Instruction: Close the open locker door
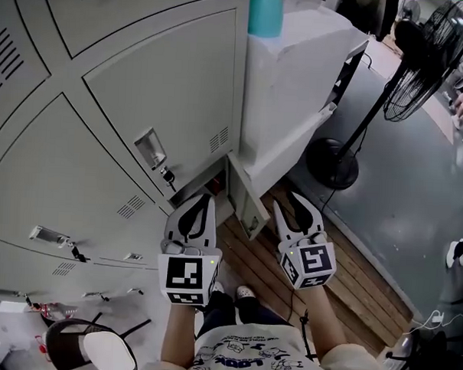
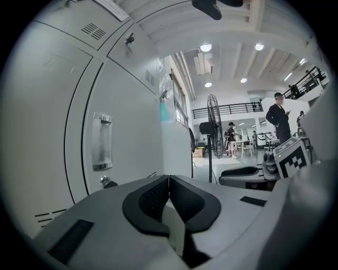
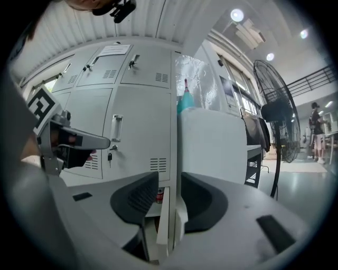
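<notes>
The open locker door (image 1: 243, 198) is a small grey door low in the locker bank, swung out towards me. In the right gripper view its edge (image 3: 165, 219) shows through the gap of my jaws, with a red can (image 3: 159, 196) on the shelf behind. My left gripper (image 1: 203, 201) is shut and empty, held just left of the opening in front of the lockers; its pads (image 2: 158, 194) meet. My right gripper (image 1: 295, 197) stands open to the right of the door, apart from it, holding nothing.
A white cabinet (image 1: 297, 76) with a teal bottle (image 1: 265, 12) on top stands right of the lockers. A standing fan (image 1: 421, 62) has its base (image 1: 332, 163) on the grey floor. I stand on wooden boards (image 1: 350, 277). A round stool (image 1: 94, 351) is at the lower left.
</notes>
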Tool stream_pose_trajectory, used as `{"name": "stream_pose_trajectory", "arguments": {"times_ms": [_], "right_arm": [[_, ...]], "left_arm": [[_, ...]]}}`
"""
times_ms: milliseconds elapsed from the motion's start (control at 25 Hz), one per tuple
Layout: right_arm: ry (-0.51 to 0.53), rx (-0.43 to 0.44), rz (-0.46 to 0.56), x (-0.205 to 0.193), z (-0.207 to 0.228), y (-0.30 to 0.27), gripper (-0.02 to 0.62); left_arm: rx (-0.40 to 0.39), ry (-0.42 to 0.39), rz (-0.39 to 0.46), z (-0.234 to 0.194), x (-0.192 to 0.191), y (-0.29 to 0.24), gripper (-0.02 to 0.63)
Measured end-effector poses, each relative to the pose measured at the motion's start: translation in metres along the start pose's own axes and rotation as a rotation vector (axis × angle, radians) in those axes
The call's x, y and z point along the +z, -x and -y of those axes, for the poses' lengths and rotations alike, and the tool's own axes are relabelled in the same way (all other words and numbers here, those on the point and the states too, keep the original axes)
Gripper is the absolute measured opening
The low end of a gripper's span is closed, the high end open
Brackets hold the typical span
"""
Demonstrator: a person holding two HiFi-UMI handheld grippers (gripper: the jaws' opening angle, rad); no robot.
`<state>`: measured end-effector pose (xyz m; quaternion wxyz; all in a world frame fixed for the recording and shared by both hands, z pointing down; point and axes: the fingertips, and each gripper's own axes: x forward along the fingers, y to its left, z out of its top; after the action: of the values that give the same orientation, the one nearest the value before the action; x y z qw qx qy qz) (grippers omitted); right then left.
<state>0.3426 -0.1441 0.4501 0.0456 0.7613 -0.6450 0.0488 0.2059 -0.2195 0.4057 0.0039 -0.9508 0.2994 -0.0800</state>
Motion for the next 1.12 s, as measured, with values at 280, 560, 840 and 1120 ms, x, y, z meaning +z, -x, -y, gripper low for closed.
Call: {"name": "stream_pose_trajectory", "arguments": {"times_ms": [280, 560, 840, 1120], "right_arm": [[0.015, 0.039, -0.109, -0.048, -0.011, -0.006, 0.132], [-0.021, 0.06, -0.207, -0.096, -0.015, -0.014, 0.132], [-0.047, 0.053, -0.291, -0.134, -0.013, -0.021, 0.132], [-0.06, 0.049, -0.33, -0.154, -0.013, -0.022, 0.132]], "left_arm": [[0.001, 0.037, -0.063, 0.0, -0.03, -0.001, 0.003], [0.012, 0.055, -0.109, -0.006, -0.052, -0.001, 0.003], [0.024, 0.071, -0.137, -0.012, -0.067, 0.002, 0.003], [0.033, 0.086, -0.159, -0.015, -0.08, 0.006, 0.003]]}}
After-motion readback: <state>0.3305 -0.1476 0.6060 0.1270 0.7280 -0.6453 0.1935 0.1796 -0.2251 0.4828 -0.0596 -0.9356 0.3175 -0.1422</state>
